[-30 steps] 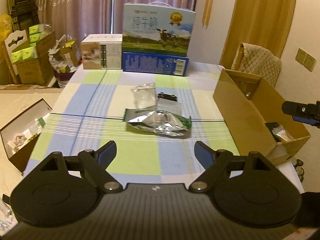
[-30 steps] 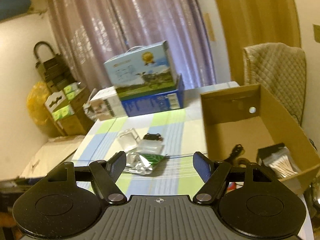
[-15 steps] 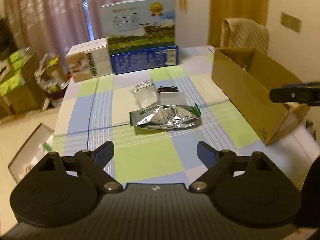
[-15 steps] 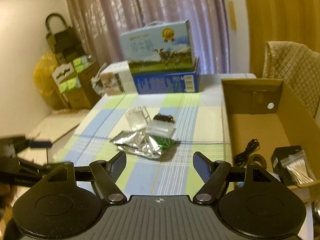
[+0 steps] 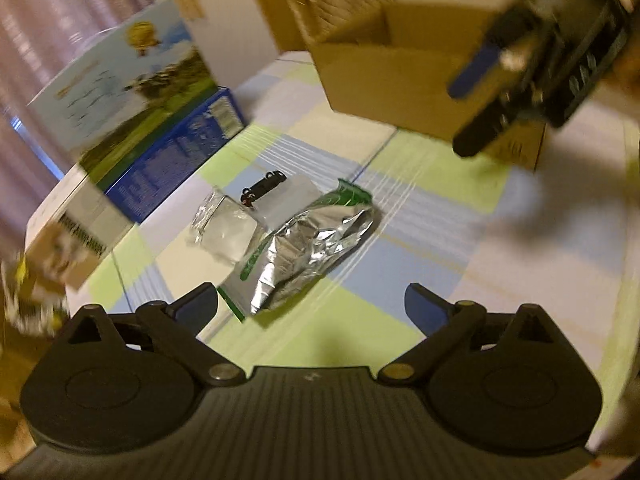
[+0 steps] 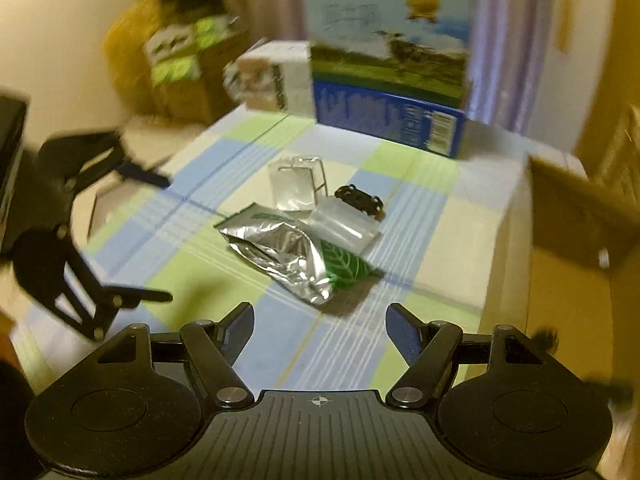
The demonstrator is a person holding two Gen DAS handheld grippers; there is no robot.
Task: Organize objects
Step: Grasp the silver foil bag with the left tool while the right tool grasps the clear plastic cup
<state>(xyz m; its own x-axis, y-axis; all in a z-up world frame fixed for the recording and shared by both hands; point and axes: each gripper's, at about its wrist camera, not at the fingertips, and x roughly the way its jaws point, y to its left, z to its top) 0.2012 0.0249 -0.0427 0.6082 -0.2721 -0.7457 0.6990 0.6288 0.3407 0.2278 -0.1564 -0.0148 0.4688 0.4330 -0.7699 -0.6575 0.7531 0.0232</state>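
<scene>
Just ahead of the opening, empty left hand-held gripper (image 5: 311,306) (right hand-held gripper (image 6: 320,322) likewise wide, empty), the foil pouch (image 5: 308,252).

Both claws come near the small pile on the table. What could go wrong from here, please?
1. The foil pouch overlaps the clear bag and lies close to the black clip; a grab may drag or lift the wrong thing.
2. The left claw, its jaws opening and empty, and the right claw, open, aim at the same pile and might collide.
3. Both views are blurred, so aim may be poor.
</scene>
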